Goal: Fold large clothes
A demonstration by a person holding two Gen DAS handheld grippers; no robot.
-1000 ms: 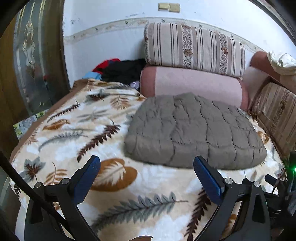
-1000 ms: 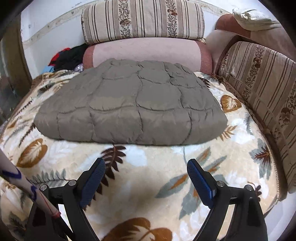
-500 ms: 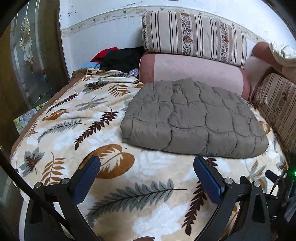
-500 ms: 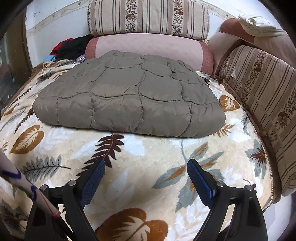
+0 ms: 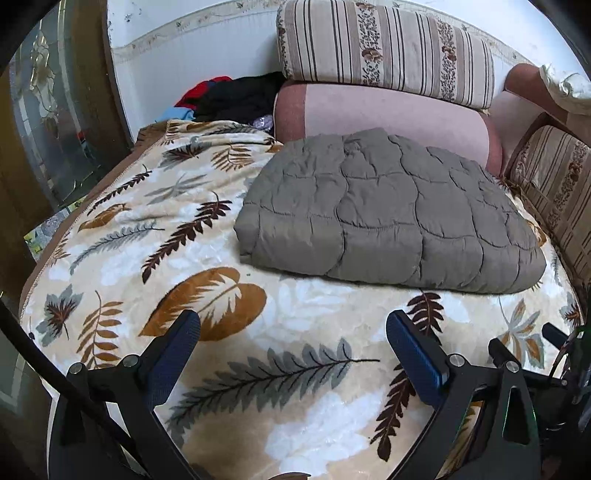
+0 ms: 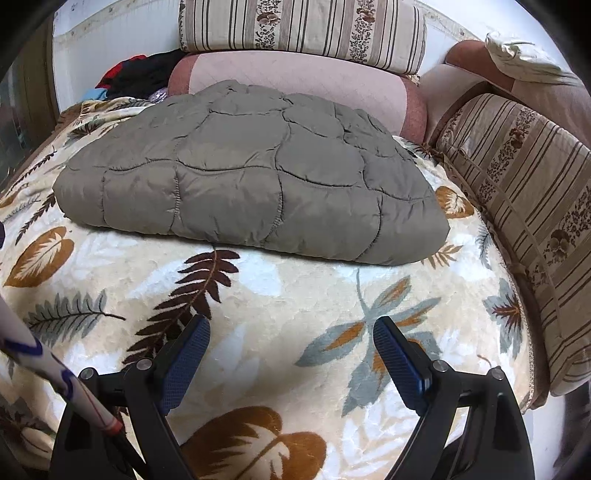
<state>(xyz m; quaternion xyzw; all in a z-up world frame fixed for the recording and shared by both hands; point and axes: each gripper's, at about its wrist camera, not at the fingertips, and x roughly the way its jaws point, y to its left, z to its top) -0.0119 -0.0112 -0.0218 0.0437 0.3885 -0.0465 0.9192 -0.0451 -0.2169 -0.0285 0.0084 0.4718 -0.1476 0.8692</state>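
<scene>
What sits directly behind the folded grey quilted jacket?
Behind the folded grey quilted jacket lies a pink bolster cushion, with a striped cushion stacked on it. The bolster's lower front is covered by the jacket.

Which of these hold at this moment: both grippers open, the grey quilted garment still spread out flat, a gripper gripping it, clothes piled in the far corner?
1. Both the left gripper and right gripper are open. True.
2. The grey quilted garment lies spread out unfolded. False: it sits as a compact folded bundle on the leaf-print blanket.
3. A gripper grips it. False: both are apart from it, empty.
4. Clothes are piled in the far corner. True.
</scene>
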